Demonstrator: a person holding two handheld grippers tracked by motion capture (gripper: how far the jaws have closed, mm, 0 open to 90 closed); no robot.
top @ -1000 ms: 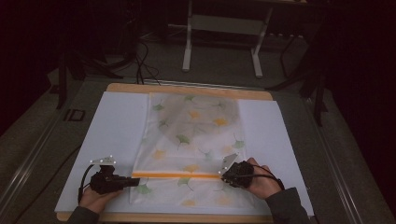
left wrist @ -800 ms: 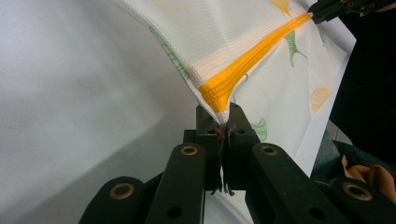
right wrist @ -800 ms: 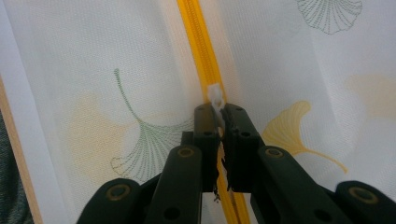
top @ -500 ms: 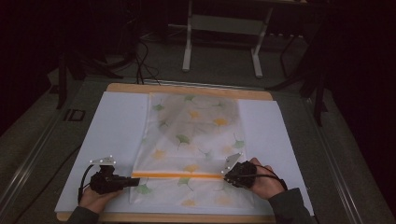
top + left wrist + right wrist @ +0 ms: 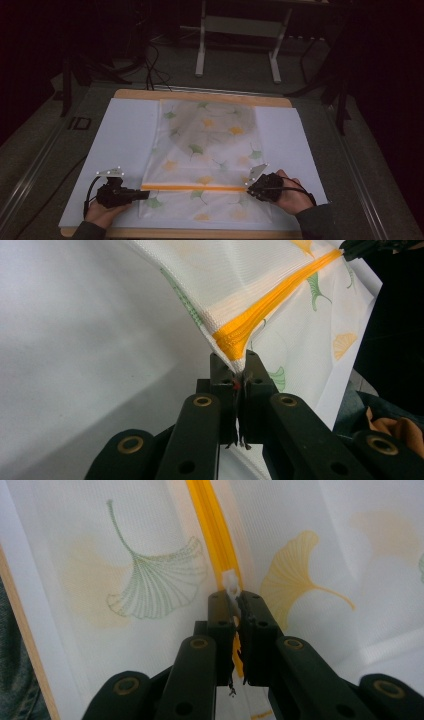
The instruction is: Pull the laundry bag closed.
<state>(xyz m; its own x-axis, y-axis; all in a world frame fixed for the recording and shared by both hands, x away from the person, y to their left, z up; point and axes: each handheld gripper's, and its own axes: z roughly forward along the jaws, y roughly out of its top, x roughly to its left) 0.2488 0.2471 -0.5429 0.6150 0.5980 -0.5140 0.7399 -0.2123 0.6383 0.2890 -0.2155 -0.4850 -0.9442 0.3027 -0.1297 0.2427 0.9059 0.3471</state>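
High view, white mesh bag [image 5: 207, 150], ginkgo-leaf print, orange zipper [image 5: 192, 188] across

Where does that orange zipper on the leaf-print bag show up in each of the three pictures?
High view: the orange zipper runs level across the near part of the bag, between both grippers.
Left gripper view: it slants from the jaws to upper right.
Right gripper view: it runs straight up from the jaws.
Shared landmark: green leaf print.

High view dim with dark surroundings; gripper views bright, slightly soft.

A white sheet [image 5: 120, 135] covers the wooden table [image 5: 200, 95]
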